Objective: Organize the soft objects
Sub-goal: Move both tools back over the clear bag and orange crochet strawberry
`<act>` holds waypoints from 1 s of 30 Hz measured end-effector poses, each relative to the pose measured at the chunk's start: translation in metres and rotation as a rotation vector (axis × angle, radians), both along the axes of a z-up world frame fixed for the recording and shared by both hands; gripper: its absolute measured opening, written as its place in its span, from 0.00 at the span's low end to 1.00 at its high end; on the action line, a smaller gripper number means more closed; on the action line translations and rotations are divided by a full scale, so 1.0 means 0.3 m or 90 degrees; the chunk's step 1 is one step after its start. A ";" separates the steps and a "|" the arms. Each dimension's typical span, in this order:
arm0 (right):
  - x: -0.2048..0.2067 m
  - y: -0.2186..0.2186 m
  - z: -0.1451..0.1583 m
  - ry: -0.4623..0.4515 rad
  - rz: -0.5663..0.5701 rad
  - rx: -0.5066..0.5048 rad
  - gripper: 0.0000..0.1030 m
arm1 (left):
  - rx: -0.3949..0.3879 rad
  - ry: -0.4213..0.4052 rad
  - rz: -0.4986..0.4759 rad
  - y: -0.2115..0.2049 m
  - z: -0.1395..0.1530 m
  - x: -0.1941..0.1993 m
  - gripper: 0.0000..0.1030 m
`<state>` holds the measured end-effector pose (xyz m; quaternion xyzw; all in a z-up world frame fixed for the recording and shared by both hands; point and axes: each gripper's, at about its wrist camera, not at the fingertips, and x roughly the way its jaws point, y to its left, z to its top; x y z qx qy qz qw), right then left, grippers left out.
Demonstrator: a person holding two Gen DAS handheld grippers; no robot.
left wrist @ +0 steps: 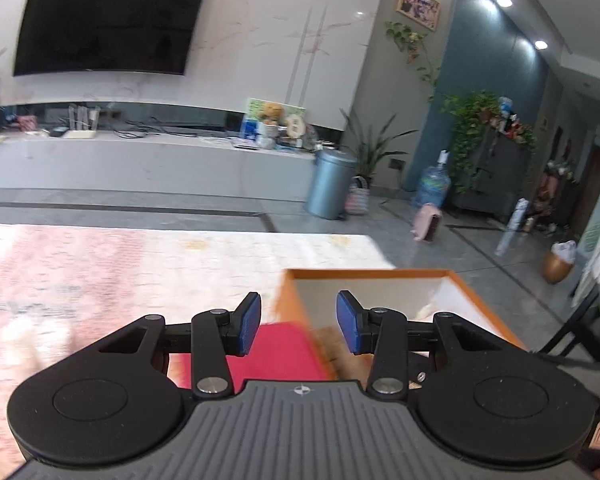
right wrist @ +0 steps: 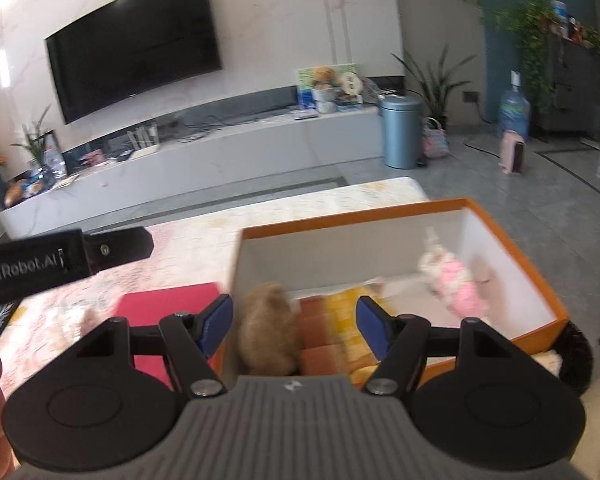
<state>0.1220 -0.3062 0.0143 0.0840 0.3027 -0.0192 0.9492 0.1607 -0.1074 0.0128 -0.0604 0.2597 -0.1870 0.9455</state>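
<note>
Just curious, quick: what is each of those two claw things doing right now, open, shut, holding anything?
Left gripper: open, holding nothing.
Right gripper: open, holding nothing, above the orange box with a brown plush toy inside.

A black TV [left wrist: 108,20] is mounted on a marble wall above a long console [left wrist: 140,160]. Grey floor tiles and ceiling spotlights are seen.

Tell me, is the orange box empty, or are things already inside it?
Not empty. The lidless orange box holds a brown plush toy, a pink and white toy and a blurred yellow and orange soft item.
</note>
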 end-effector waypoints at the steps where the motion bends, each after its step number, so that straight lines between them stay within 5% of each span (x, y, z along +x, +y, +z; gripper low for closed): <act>1: -0.004 0.031 -0.004 0.000 0.007 0.002 0.66 | 0.006 -0.001 0.007 0.024 -0.004 -0.011 0.47; 14: -0.027 0.389 -0.083 -0.003 0.120 0.013 0.66 | 0.039 0.053 0.109 0.359 -0.117 -0.080 0.47; 30: 0.113 0.683 -0.180 0.035 0.232 -0.046 0.63 | 0.040 0.066 0.131 0.644 -0.240 -0.026 0.46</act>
